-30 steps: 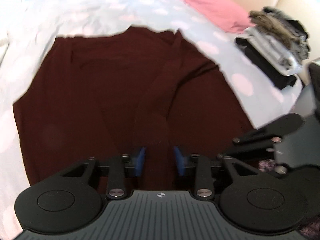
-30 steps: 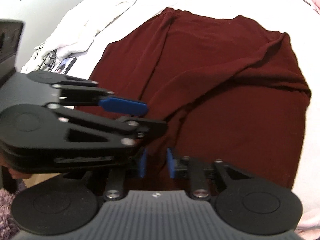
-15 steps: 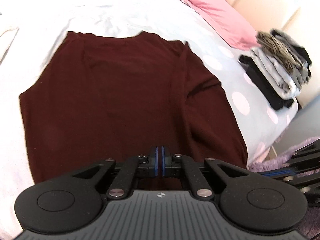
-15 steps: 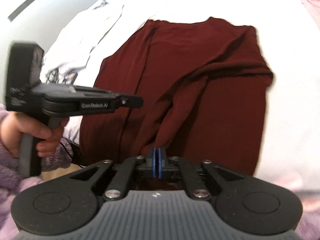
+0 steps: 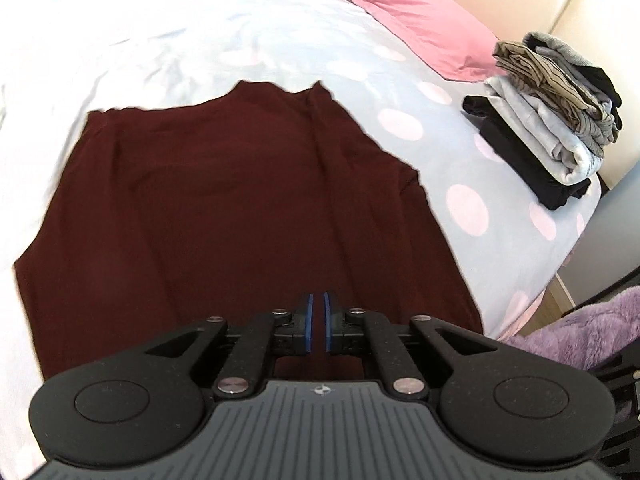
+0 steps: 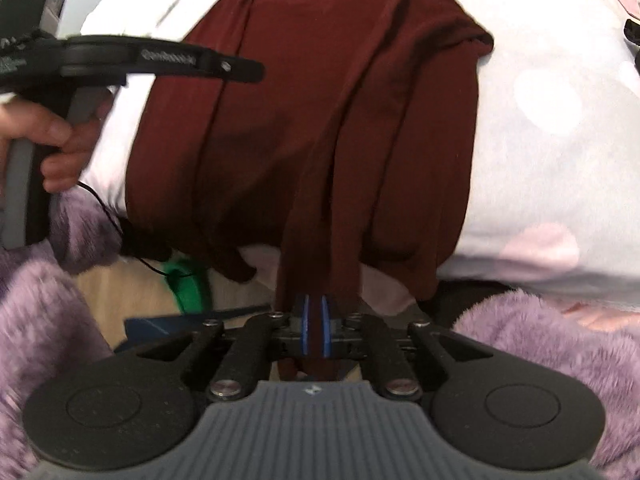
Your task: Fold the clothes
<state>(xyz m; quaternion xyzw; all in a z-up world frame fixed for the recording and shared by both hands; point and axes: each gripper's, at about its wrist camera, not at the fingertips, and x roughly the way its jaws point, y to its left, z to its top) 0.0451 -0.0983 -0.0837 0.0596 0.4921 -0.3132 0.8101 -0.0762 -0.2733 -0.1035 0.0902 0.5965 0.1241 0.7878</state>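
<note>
A dark maroon garment (image 5: 240, 208) lies spread on the bed, its near edge at the bed's front. My left gripper (image 5: 316, 322) is shut on the garment's near hem. In the right wrist view the same garment (image 6: 320, 120) hangs in folds over the bed edge, and my right gripper (image 6: 315, 330) is shut on a bunched strip of it, pulled taut off the edge. The left gripper (image 6: 168, 60) also shows there at upper left, held in a hand.
A stack of folded clothes (image 5: 552, 120) sits at the bed's right edge beside a pink pillow (image 5: 408, 12). The bedspread (image 5: 440, 152) is pale with pink dots. Purple fleece sleeves (image 6: 560, 340) show near the grippers. A green object (image 6: 188, 284) lies on the floor below.
Both grippers went from open to shut on the garment's near edge. They have pulled back toward the bed's front edge, drawing the garment with them.
</note>
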